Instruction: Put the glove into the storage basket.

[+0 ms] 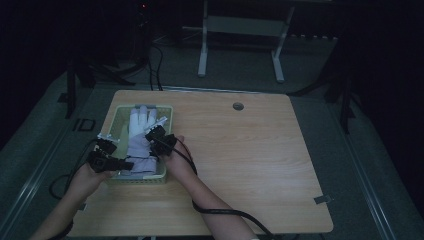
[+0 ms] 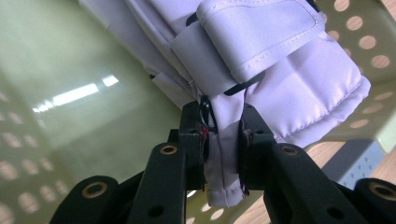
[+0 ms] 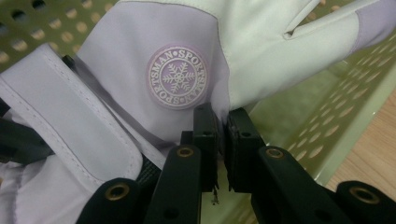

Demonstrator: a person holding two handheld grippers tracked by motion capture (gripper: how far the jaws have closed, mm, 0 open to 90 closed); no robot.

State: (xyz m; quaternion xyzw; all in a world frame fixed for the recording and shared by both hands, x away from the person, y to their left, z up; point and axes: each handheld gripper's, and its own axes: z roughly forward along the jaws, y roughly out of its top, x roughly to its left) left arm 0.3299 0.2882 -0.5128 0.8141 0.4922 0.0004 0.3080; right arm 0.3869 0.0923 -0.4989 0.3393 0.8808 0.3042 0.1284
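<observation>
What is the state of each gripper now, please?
Left gripper: shut on the glove cuff.
Right gripper: shut on the glove's edge.

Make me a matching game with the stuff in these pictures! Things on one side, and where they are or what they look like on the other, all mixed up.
Things:
1. glove
2. basket
3. left gripper
4. round snowflake badge

Descriptions:
A. pale green, with holes in its walls
B. lilac and white, lying in the basket
C. pinching the glove's cuff edge
D. on the glove, reads SPORTSMAN

Pairs: 1-B, 2-A, 3-C, 4-D
</observation>
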